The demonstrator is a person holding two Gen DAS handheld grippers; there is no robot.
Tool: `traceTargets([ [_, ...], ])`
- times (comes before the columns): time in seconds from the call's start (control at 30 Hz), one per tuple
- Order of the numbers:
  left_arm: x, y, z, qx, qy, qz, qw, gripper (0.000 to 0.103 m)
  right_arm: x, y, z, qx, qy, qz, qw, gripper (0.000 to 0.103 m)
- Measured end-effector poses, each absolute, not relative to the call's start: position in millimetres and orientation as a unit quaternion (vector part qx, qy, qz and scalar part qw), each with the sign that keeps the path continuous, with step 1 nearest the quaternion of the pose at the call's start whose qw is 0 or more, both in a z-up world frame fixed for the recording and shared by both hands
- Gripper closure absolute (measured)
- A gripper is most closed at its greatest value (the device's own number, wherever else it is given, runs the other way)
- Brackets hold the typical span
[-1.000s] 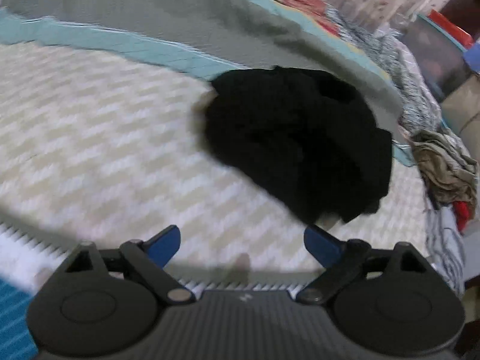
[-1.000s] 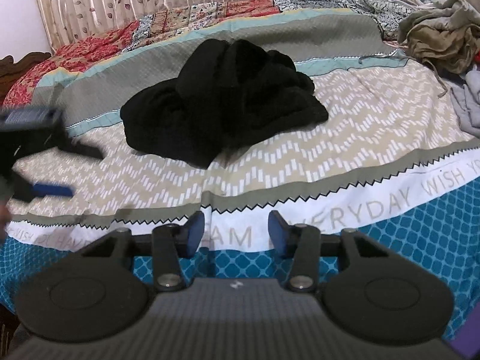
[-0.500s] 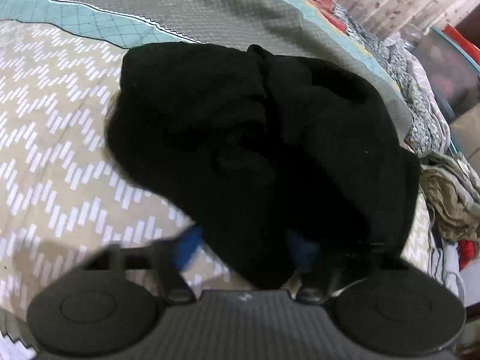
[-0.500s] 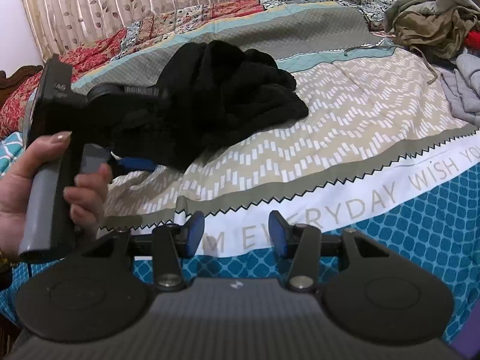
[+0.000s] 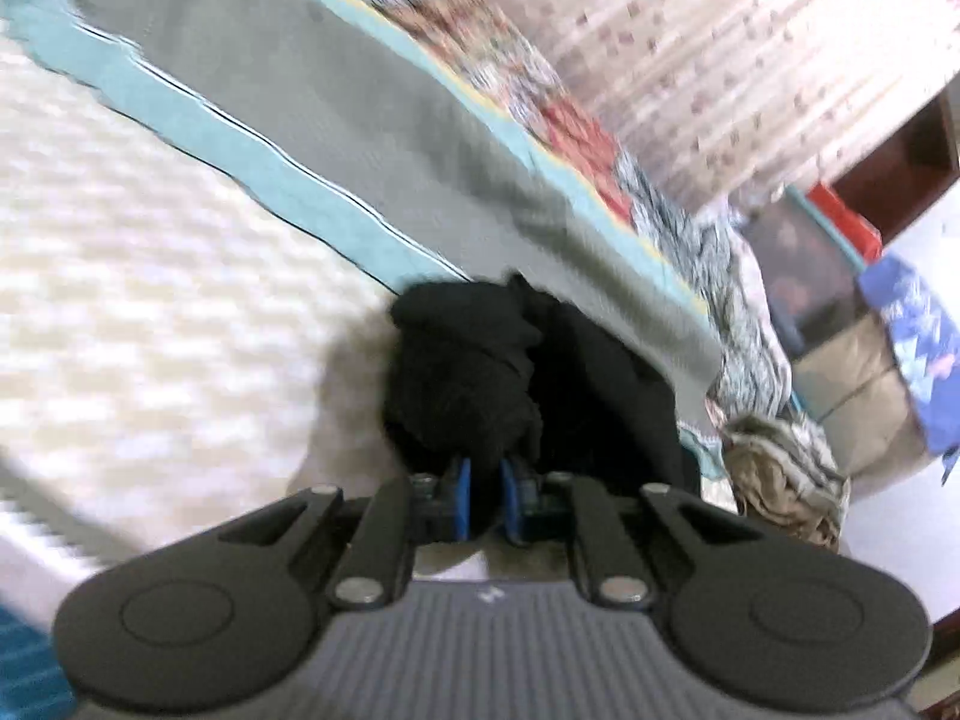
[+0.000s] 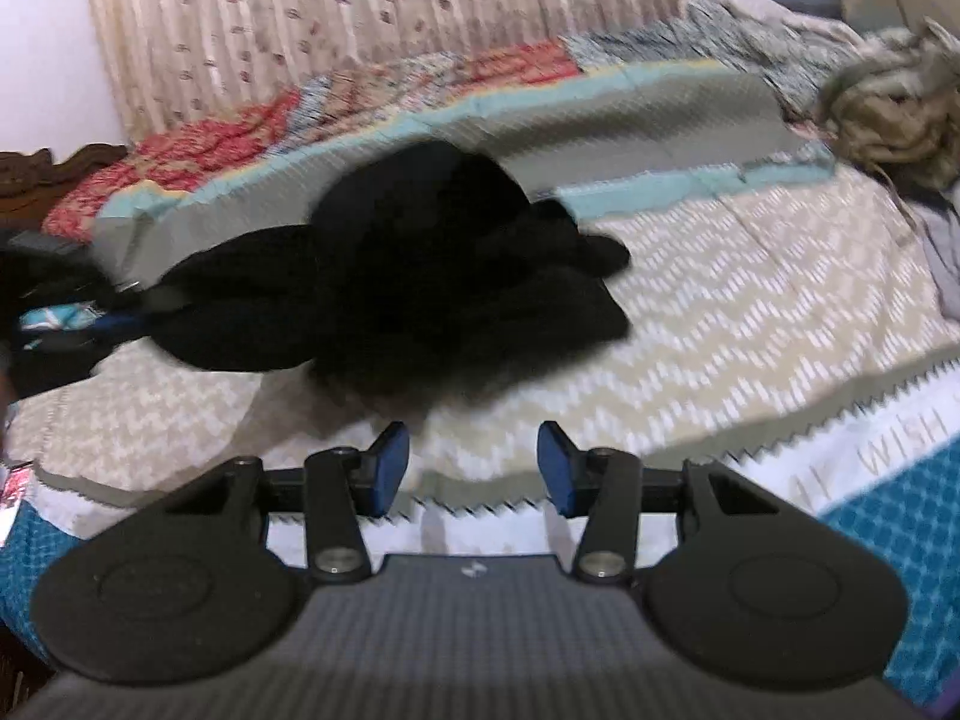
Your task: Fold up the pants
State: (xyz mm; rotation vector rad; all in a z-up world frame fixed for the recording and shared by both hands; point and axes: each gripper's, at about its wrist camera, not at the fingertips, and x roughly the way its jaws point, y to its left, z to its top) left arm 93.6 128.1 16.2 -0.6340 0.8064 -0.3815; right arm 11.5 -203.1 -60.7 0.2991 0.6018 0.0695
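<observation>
My left tool (image 5: 485,495) had clamped the black pants (image 5: 480,372) at lower centre; my right tool (image 6: 474,468) hung half open, empty, above the bed (image 6: 750,324).

Both views are dim indoor shots, heavily smeared by motion blur; the bedspread (image 5: 150,276) pattern streaks and its stripe edges jag. Fisheye bending curves the curtain (image 6: 372,6) and darkens the corners. The black pants (image 6: 432,276) show no detail, casting a soft shadow on the bed beneath them.
</observation>
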Motion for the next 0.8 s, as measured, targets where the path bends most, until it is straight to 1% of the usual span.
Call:
traceTargets([
  [0.1, 67.6, 170.5, 24.4, -0.303, 0.376, -0.153, 0.862, 0.093, 18.3, -186.9, -57.5, 0.127, 0.29, 0.064, 0.946, 0.052],
  [0.17, 49.9, 196.4, 27.7, -0.303, 0.369, -0.131, 0.869, 0.093, 25.5, -174.1, -57.8, 0.11, 0.293, 0.081, 0.946, 0.045],
  [0.23, 36.0, 217.8, 28.3, -0.317, 0.364, -0.119, 0.868, 0.093, 35.3, -163.6, -60.4, 0.107, 0.291, 0.086, 0.947, 0.015],
  [0.27, 33.1, 221.9, 30.2, -0.319, 0.362, -0.115, 0.868, 0.093, 39.9, -160.1, -62.6, 0.106, 0.288, 0.086, 0.948, 0.012],
  [0.3, 30.0, 225.8, 31.2, -0.318, 0.36, -0.11, 0.87, 0.093, 48.9, -154.3, -68.1, 0.098, 0.291, 0.088, 0.948, 0.016],
  [0.33, 34.6, 215.4, 32.6, -0.316, 0.361, -0.107, 0.871, 0.093, 59.6, -149.1, -74.3, 0.081, 0.307, 0.099, 0.943, 0.05],
  [0.37, 34.0, 218.0, 34.3, -0.317, 0.359, -0.105, 0.872, 0.093, 67.8, -146.4, -77.8, 0.064, 0.324, 0.115, 0.937, 0.074],
  [0.4, 32.0, 221.5, 36.3, -0.319, 0.356, -0.106, 0.872, 0.093, 78.7, -146.4, -79.8, 0.048, 0.345, 0.128, 0.929, 0.08],
  [0.43, 30.6, 223.5, 40.2, -0.322, 0.349, -0.106, 0.874, 0.093, 84.2, -155.3, -75.0, 0.062, 0.345, 0.124, 0.928, 0.081],
  [0.47, 29.2, 227.3, 46.1, -0.322, 0.336, -0.105, 0.879, 0.093, 85.0, -170.4, -62.7, 0.085, 0.323, 0.114, 0.936, 0.082],
  [0.57, 19.9, 242.9, 61.2, -0.32, 0.302, -0.092, 0.893, 0.093, 83.6, -220.5, -8.1, 0.097, 0.244, 0.05, 0.963, 0.082],
  [0.6, 19.6, 248.0, 66.0, -0.323, 0.295, -0.09, 0.895, 0.093, 82.9, -237.8, 7.0, 0.112, 0.23, 0.036, 0.966, 0.082],
  [0.73, 16.5, 265.8, 78.0, -0.33, 0.275, -0.1, 0.898, 0.093, 64.0, -313.8, 67.9, 0.18, 0.165, -0.006, 0.97, 0.082],
  [0.8, 16.1, 261.5, 77.7, -0.311, 0.282, -0.116, 0.9, 0.092, 48.2, -335.9, 83.6, 0.195, 0.145, -0.008, 0.97, 0.082],
])
